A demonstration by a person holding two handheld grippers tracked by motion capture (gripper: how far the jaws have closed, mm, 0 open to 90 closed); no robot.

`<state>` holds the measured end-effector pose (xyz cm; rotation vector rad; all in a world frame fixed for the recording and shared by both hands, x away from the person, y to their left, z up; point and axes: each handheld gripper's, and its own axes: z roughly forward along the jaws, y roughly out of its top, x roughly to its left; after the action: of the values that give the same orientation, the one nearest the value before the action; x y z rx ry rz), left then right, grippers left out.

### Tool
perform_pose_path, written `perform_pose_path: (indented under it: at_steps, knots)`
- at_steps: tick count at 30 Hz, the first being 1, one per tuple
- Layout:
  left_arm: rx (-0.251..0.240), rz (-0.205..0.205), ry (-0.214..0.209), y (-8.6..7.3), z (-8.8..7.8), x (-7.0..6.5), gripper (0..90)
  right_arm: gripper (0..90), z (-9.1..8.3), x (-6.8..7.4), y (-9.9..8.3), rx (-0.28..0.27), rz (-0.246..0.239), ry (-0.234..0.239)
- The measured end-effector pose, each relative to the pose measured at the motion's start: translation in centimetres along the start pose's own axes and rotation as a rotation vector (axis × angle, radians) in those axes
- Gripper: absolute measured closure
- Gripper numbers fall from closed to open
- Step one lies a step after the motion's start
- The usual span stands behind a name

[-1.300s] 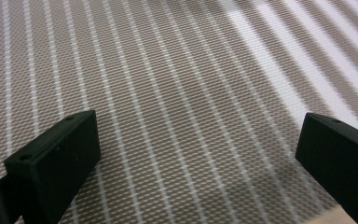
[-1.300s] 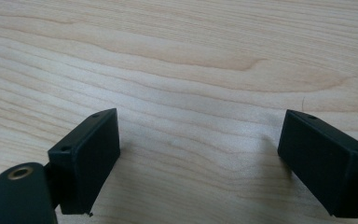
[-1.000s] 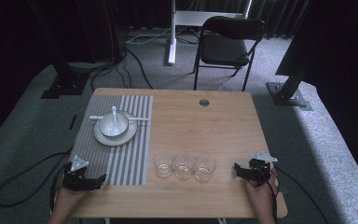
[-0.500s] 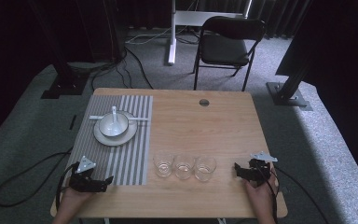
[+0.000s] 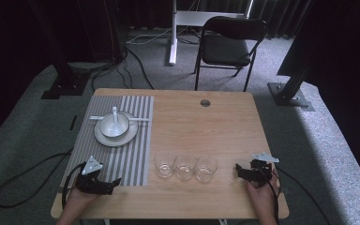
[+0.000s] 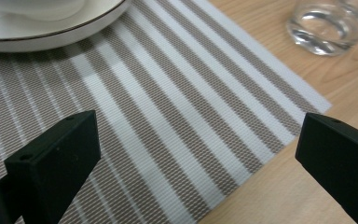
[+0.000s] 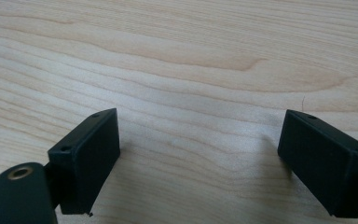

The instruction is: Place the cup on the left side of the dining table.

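Three empty clear glasses stand in a row near the table's front edge: left (image 5: 164, 165), middle (image 5: 185, 167), right (image 5: 206, 168). A white plate (image 5: 104, 136) carries a small white bowl (image 5: 113, 125) with a spoon in it, on a striped placemat (image 5: 131, 154). My left gripper (image 5: 112, 183) lies low at the mat's front corner, open, jaws pointing right towards the glasses. In the left gripper view the open left gripper (image 6: 198, 154) frames the placemat (image 6: 168, 116), with the plate (image 6: 51, 35) ahead and a glass (image 6: 326, 28) at the upper right. My right gripper (image 5: 240, 171) rests open on bare wood, right of the glasses (image 7: 198, 149).
The wooden table (image 5: 201, 126) has a round cable hole (image 5: 205, 102) near its far edge. Cutlery (image 5: 140, 120) lies across the mat behind the plate. A black chair (image 5: 229, 44) and stand bases sit on the floor beyond.
My left gripper has slid a little to the right, onto the mat's front corner. The right gripper and the glasses have stayed where they were.
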<state>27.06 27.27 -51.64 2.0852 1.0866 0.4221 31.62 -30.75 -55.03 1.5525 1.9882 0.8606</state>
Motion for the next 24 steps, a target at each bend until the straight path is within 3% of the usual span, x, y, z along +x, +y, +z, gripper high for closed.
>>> perform_pose_path:
  at_steps: [5,24]
  knots:
    - [0.01,0.015,-0.029,0.6,0.3,-0.4,0.4,12.3,0.0,0.0,0.0,0.0,0.0,0.0]
    - [-0.003,0.072,-0.074,2.6,1.3,-1.7,0.4,12.3,0.0,0.0,0.0,0.0,0.001,0.0]
